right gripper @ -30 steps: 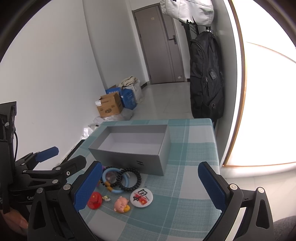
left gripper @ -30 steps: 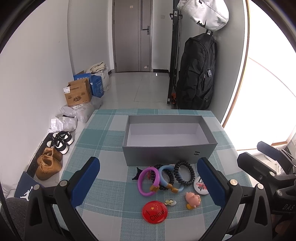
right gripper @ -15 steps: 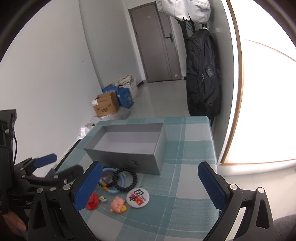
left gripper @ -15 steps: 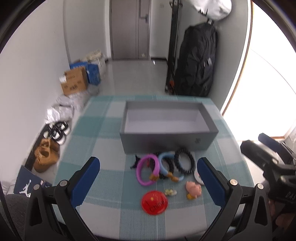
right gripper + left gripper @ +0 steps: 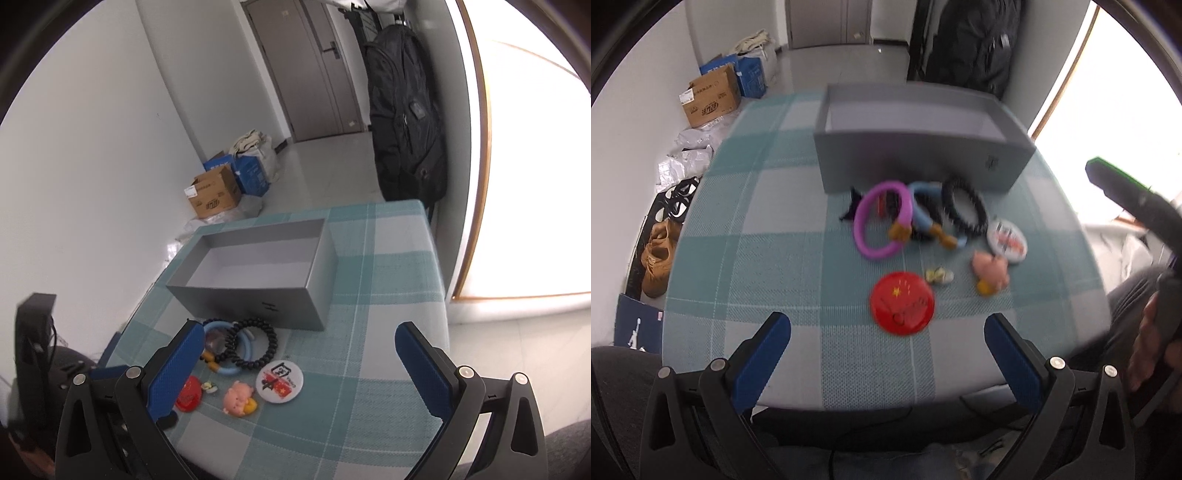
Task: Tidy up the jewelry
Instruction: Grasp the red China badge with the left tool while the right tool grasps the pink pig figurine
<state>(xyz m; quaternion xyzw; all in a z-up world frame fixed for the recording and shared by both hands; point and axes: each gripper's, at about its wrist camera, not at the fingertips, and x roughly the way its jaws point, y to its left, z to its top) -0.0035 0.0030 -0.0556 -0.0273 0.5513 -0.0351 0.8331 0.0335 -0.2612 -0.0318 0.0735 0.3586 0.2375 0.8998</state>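
The grey box (image 5: 258, 273) stands open on the checked table (image 5: 388, 369) with nothing inside it. Just in front of its near wall lie the jewelry pieces: a purple ring (image 5: 881, 221), a light-blue ring (image 5: 923, 210) and a black beaded bracelet (image 5: 255, 345), overlapping one another. Nearer the edge sit a red badge (image 5: 902, 302), a pink pig figure (image 5: 239, 398) and a white badge (image 5: 279, 380). The left gripper (image 5: 886, 360) and right gripper (image 5: 299, 367) both hover over the near edge, jaws wide apart and holding nothing.

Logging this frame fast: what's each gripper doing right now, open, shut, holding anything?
Left gripper: open, fingers spread wide, holding nothing, above the table's near edge.
Right gripper: open, fingers spread wide, holding nothing.
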